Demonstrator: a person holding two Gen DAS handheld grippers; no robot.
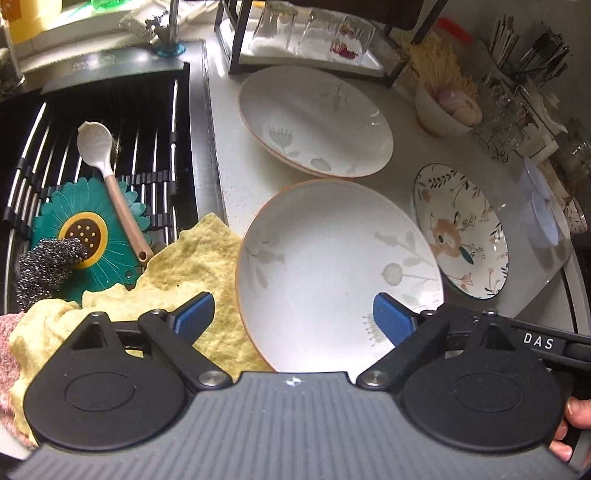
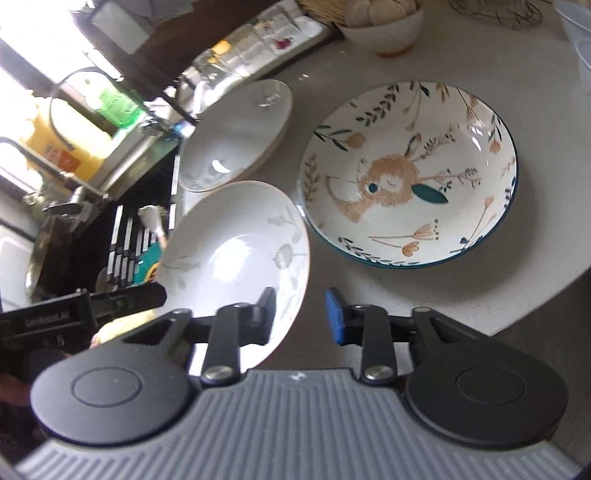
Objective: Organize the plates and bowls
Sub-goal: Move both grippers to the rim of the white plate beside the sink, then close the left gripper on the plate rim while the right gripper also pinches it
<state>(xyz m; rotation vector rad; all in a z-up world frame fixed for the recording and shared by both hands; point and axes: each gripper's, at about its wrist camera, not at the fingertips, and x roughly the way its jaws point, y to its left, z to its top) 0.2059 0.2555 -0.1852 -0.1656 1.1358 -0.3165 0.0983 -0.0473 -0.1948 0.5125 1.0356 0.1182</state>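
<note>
Down at the near edge of the counter (image 1: 229, 177), the left gripper (image 1: 293, 314) hangs over the closest white plate (image 1: 332, 266) with its blue pads spread wide, one over the yellow dishcloth (image 1: 192, 266) and the other over the plate's right side, neither pressing on anything. From the right wrist view, the right gripper (image 2: 301, 314) has its jaws drawn in narrow and straddling that same plate's near rim (image 2: 236, 258), the dark finger (image 2: 264, 314) over the inside and the blue pad outside; whether they pinch the rim I cannot tell, though a gap shows beside the blue pad. The left gripper's black body shows at that view's left edge.

Just right of this plate sits the rabbit-patterned plate (image 2: 406, 177) with its teal rim, flat on the counter. Behind the near plate, nearly touching it, are more white plates stacked (image 1: 314, 118). Left of them, on the sink rack (image 1: 110, 110), lie a white brush (image 1: 107, 173), a steel scourer (image 1: 48, 266) and a teal flower mat (image 1: 62, 218). Farther back stand upturned glasses (image 1: 314, 33) in a black frame, and a small bowl (image 1: 439, 114) to the right.
</note>
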